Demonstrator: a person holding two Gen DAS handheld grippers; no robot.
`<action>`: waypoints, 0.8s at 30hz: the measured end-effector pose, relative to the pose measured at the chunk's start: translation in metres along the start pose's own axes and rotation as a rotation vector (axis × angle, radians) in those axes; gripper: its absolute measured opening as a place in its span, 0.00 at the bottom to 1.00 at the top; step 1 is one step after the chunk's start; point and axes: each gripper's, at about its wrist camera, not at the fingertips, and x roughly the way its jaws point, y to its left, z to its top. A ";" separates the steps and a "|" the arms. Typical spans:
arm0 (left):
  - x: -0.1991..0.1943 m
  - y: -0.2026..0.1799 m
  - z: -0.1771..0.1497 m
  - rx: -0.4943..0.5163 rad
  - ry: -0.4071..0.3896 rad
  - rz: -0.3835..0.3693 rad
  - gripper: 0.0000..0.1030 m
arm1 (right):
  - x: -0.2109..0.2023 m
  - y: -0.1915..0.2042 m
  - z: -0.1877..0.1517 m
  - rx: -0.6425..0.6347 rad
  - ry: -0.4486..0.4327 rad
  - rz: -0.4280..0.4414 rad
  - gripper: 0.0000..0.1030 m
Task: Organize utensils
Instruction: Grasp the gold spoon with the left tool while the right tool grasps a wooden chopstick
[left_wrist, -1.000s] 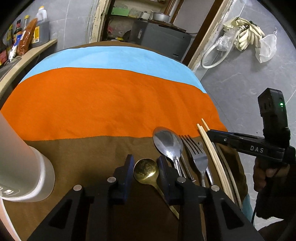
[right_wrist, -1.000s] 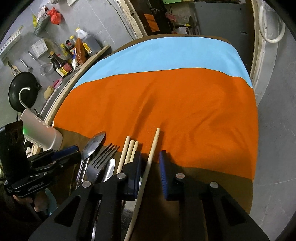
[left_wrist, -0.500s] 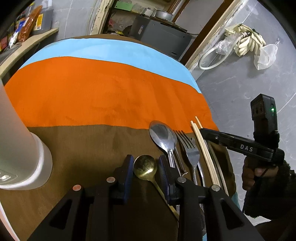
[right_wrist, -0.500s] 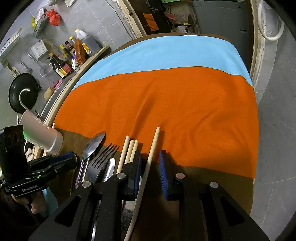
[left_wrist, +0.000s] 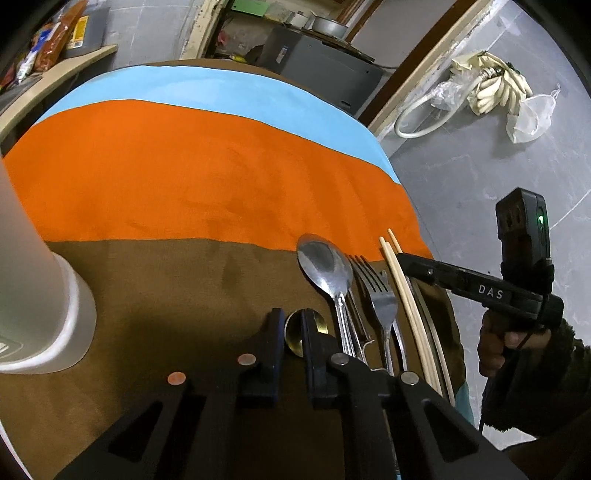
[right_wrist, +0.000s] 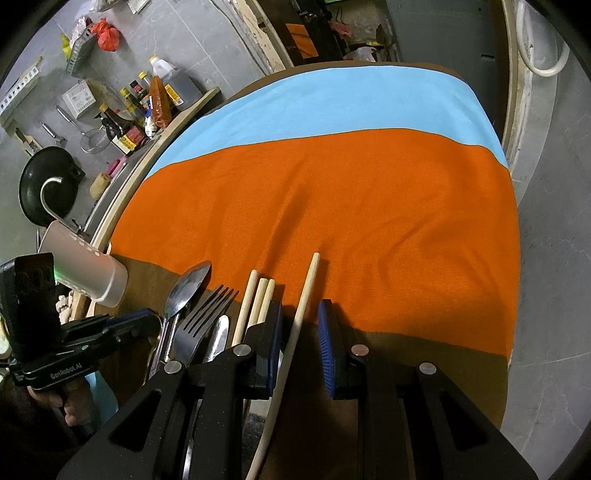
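Note:
A small gold spoon (left_wrist: 294, 329) lies on the brown band of the cloth. My left gripper (left_wrist: 291, 332) is closing on it, and its bowl is pinched in the narrow gap between the fingers. To the right lie a silver spoon (left_wrist: 325, 262), a fork (left_wrist: 376, 291) and pale chopsticks (left_wrist: 399, 280). In the right wrist view, a single chopstick (right_wrist: 304, 295) lies between the fingers of my right gripper (right_wrist: 298, 332). That gripper is open and does not touch it. Left of it are other chopsticks (right_wrist: 255, 302), a knife (right_wrist: 218, 332), the fork (right_wrist: 207, 314) and the spoon (right_wrist: 188, 284).
A white cylindrical holder (left_wrist: 37, 295) stands at the table's left edge. The round table's striped cloth (right_wrist: 351, 203) drops off close on the right side. A shelf with bottles (right_wrist: 144, 110) and a hanging pan (right_wrist: 44, 184) lie beyond the left edge.
My left gripper's fingers have drawn together around the gold spoon's bowl. The right gripper and the chopstick between its fingers have stayed as they were.

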 end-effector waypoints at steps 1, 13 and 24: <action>0.000 0.000 0.000 0.002 0.003 -0.001 0.09 | 0.000 -0.001 0.001 0.002 0.003 0.001 0.17; -0.001 -0.011 0.005 0.027 0.006 0.022 0.04 | -0.007 0.004 -0.001 0.031 0.004 0.000 0.05; -0.043 -0.040 -0.003 0.144 -0.119 0.137 0.03 | -0.069 0.020 -0.026 0.099 -0.213 -0.004 0.04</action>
